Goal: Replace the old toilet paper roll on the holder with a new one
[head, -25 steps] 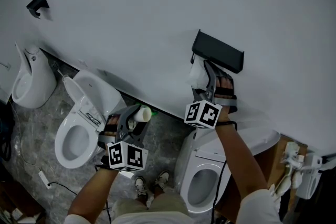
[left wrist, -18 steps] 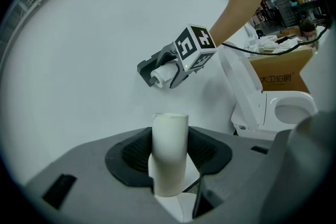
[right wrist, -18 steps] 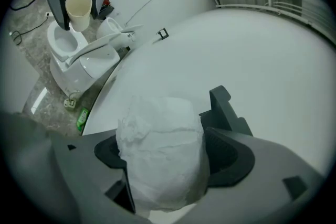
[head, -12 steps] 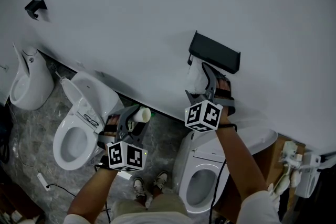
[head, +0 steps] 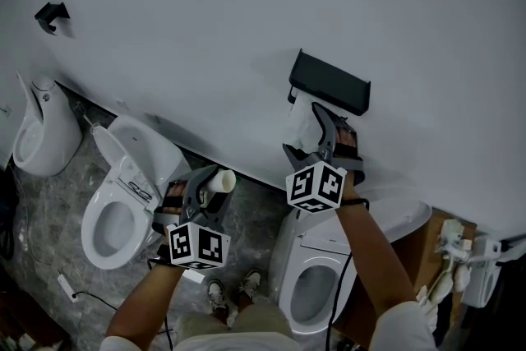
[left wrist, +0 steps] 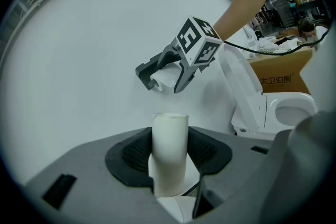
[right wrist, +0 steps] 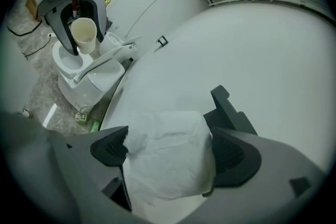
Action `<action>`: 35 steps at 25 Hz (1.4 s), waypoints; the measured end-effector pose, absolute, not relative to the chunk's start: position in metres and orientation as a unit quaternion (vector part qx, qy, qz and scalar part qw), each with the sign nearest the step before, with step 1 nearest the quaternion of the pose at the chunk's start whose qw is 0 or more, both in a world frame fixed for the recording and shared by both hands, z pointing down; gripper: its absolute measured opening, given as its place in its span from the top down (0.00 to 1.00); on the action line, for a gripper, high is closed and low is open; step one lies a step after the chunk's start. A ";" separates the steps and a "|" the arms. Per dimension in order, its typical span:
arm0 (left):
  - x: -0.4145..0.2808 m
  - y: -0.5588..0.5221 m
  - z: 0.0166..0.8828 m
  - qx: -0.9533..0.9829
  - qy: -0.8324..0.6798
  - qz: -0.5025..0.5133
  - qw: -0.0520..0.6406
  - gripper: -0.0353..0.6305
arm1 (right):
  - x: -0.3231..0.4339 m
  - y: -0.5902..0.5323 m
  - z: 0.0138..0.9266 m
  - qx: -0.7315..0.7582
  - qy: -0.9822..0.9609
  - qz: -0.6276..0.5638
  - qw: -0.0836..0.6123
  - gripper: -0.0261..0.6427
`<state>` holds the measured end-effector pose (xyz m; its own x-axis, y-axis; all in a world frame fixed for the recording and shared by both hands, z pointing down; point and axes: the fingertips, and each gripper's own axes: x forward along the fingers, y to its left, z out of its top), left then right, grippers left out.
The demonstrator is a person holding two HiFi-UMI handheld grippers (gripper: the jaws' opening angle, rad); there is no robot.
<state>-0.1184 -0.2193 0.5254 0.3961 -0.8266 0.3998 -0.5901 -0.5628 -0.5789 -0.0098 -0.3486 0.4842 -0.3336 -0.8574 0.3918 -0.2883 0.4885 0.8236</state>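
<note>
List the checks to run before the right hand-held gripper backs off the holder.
1. New roll seated on the black holder: cannot tell. The roll sits right under the holder, but the mount is hidden.
2. Right hand-held gripper released: ok. Its jaws have just been opening and stand wide, with the roll between them and apparently not squeezed.
3. Old cardboard tube secure: ok. The left hand-held gripper is closed on it, upright.
4. Left hand-held gripper out of the way: ok. It is low and to the side, apart from the holder.
5. Toilet under the right arm: ok. It is apart from the gripper.
</note>
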 end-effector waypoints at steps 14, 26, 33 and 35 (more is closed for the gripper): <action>-0.109 -0.219 0.519 -0.818 0.430 -0.334 0.183 0.68 | -0.002 -0.331 0.484 0.381 -0.743 -0.337 0.435 0.31; -0.098 -0.215 0.505 -0.820 0.424 -0.328 0.200 0.68 | 0.015 -0.321 0.472 0.400 -0.717 -0.351 0.450 0.32; -0.095 -0.211 0.490 -0.822 0.420 -0.319 0.212 0.68 | 0.026 -0.306 0.473 0.408 -0.710 -0.337 0.464 0.32; -0.094 -0.209 0.486 -0.823 0.420 -0.317 0.215 0.68 | 0.032 -0.302 0.474 0.413 -0.708 -0.329 0.468 0.32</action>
